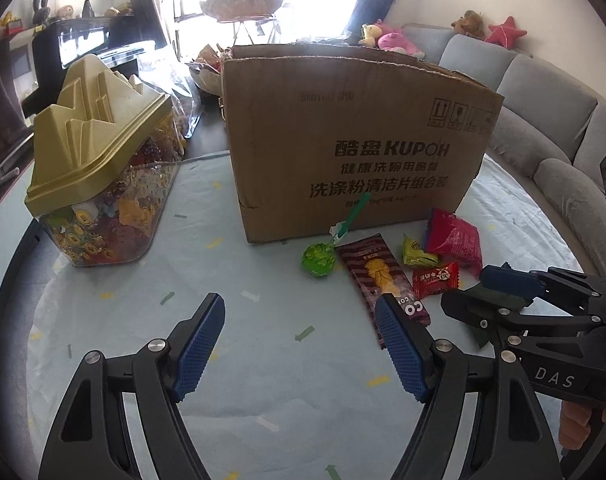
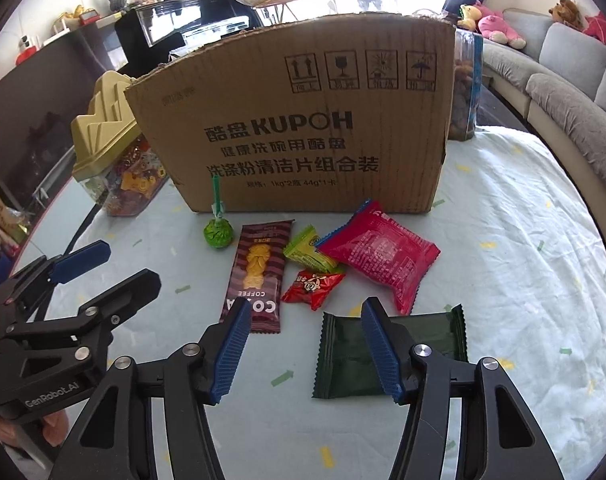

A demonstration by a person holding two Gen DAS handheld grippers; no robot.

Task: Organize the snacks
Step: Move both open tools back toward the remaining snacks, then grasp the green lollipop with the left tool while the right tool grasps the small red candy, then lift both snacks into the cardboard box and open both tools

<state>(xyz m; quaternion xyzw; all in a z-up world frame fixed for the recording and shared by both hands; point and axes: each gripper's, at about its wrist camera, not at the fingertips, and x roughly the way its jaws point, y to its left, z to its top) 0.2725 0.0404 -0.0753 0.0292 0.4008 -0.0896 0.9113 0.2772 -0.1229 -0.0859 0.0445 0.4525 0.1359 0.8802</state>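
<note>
**Helper:** What are you doing now?

**Me:** I am going for the dark green packet (image 2: 387,350). It lies flat on the worktop (image 2: 523,280), low and a bit right of the middle in my right view. My right tool (image 2: 307,354) is spread, with nothing pinched. One blue finger is over the packet's middle, the other is over bare cloth to the left of it.

**Helper:** And the other tool?

**Me:** My left tool (image 1: 301,344) is spread wide too, and empty. It hangs over the cloth at the bottom of the left view, just beside the long brown coffee bar (image 1: 381,280).

**Helper:** How do you grab the packet well?

**Me:** I think I should slide a little right, so both fingers sit around one zigzag edge. It is thin and flat, so I would go low and pinch softly. Too hard could crush what is inside.

**Helper:** What do the snacks look like?

**Me:** All crinkly, shiny wrappers. The pink bag (image 2: 379,250) is puffy like a pillow. The red candy (image 2: 313,286) and the yellow-green candy (image 2: 309,248) are small. The green lollipop (image 2: 218,234) is round with a stick. The cardboard box (image 2: 303,128) behind them is stiff, ridged and open on top.
</note>
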